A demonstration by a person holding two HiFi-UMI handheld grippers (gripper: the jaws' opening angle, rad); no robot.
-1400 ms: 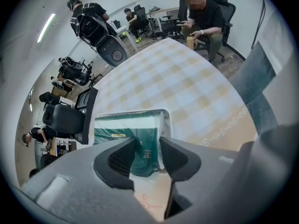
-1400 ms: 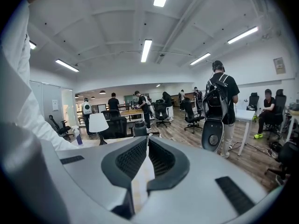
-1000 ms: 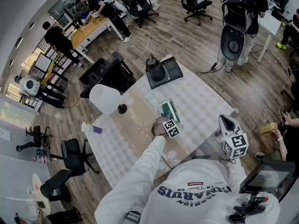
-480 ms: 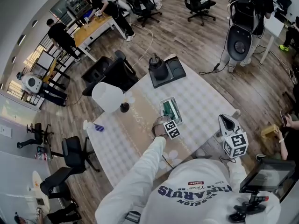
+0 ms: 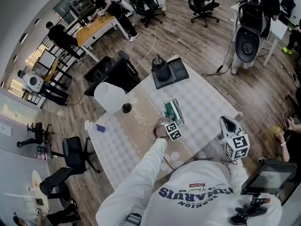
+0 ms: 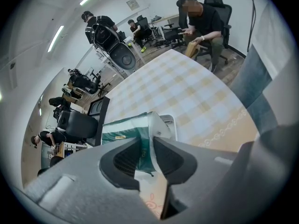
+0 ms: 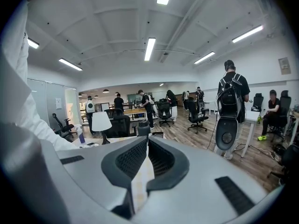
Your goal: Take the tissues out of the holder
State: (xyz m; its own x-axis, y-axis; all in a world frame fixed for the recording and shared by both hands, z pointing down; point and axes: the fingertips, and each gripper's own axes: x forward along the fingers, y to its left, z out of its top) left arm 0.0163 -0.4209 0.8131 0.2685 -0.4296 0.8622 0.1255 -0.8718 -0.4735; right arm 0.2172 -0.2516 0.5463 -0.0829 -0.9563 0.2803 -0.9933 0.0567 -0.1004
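**A:** What may fail from here?

**B:** The left gripper [image 6: 145,149] pinches only the near end of the tissue pack [image 6: 125,128]. A soft wrapper may slide out of so shallow a bite, or tear. The holder [image 6: 170,123] may also rise with the pack, since nothing steadies it. The right gripper [image 7: 146,143] hangs by the edge of the table [image 5: 202,102], well apart from the pack, its jaws all but together and empty.

**A:** Where does the pack lie relative to the jaws?

**B:** It lies in the holder on the table, extending away from the left gripper. Its near end sits between the narrowly parted jaws, both pads pressing on it.
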